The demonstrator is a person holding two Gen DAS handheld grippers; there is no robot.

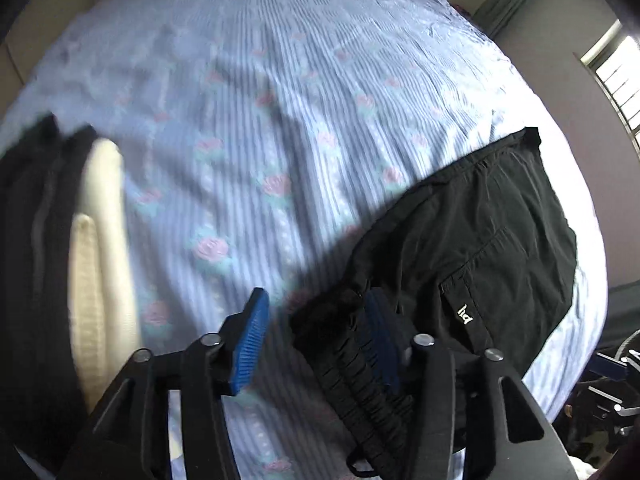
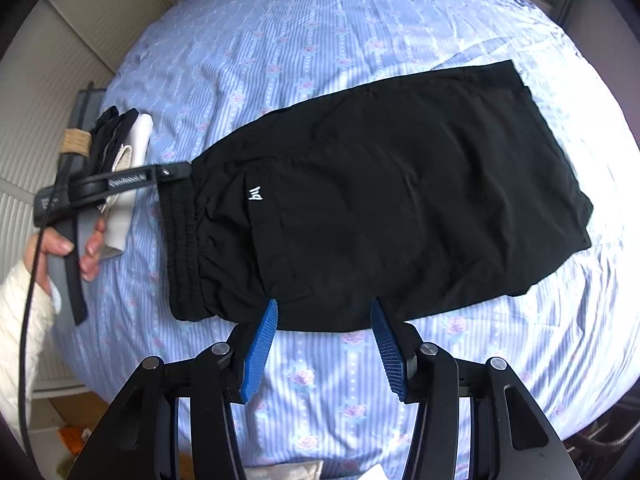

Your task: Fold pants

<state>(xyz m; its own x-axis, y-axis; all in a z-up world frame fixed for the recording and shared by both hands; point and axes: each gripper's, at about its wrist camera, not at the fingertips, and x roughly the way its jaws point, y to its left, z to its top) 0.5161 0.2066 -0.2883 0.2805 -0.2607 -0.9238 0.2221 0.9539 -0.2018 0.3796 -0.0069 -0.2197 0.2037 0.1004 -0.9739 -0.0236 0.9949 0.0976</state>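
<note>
One pair of black pants [image 2: 384,200] lies folded flat across the middle of the right wrist view, on a bed [image 2: 320,32] covered in blue striped, rose-patterned sheet. Its elastic waistband [image 2: 182,248] points to the left of the frame, and one patch pocket with a small white logo [image 2: 255,194] faces up.

The left gripper [image 1: 316,340] is spread wide, its right finger tucked against the bunched waistband, nothing pinched between the two pads. The right gripper [image 2: 324,344] is equally wide apart and empty, hovering just beside the pants' lower edge.

At the left edge, one small stack of folded clothes [image 2: 120,160], dark and cream, sits partly behind the left gripper.
</note>
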